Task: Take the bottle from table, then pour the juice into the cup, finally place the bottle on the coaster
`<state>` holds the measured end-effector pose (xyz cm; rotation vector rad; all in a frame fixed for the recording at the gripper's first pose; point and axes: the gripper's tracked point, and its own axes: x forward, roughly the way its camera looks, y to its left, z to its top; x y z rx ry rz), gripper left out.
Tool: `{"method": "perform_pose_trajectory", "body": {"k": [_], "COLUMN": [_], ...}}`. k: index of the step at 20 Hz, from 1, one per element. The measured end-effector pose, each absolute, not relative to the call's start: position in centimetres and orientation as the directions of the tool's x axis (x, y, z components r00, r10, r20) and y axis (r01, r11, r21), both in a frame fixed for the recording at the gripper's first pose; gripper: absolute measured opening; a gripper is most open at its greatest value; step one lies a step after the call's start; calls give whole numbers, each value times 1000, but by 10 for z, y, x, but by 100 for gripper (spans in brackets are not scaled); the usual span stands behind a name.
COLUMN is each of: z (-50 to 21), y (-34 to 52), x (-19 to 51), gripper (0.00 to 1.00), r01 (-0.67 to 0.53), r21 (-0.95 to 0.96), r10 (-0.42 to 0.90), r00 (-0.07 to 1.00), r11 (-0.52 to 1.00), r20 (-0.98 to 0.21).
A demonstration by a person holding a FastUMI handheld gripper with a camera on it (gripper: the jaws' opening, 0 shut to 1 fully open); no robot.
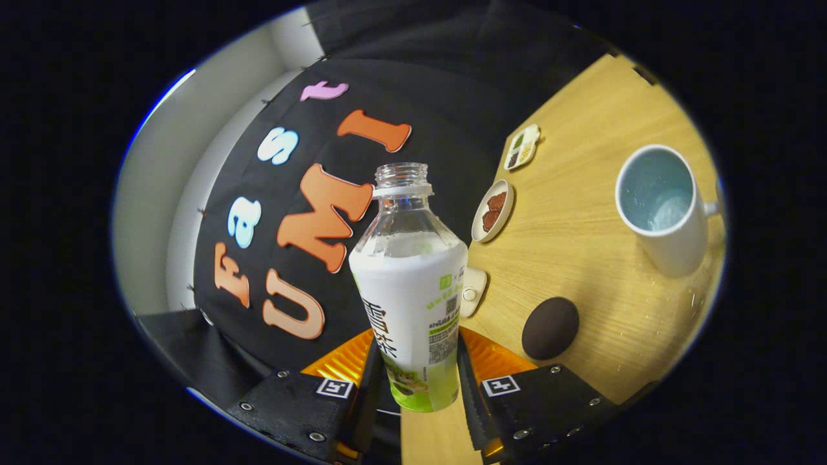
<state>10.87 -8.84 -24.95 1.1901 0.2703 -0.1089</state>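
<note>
Above table, bottle between claw fingers.

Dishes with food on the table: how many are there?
2. A round dish of brown food sits beyond the bottle held in the gripper; a small divided tray lies farther off. The bottle may hide others.

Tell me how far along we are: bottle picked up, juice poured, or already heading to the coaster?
Pickup looks done: the gripper is shut on the bottle, which is uncapped and tilted with the view. In hand: carrying it toward the white cup, which sits off to the side beyond the fingers. I cannot tell whether the cup holds juice. Left: the pour, if not done, then setting the bottle on the dark round coaster.
</note>
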Motion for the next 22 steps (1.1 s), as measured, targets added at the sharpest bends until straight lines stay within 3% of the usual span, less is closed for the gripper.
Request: {"method": "perform_pose_trajectory", "body": {"k": [10,22], "z": [-268,-324], "y": [-88,-82], "x": [135,149], "gripper": [58,59], "r01": [139,80], "r21": [451,-29], "r10": [11,-85], "r00": [949,879], "r11": [881,996], "r20": [-314,-470]}}
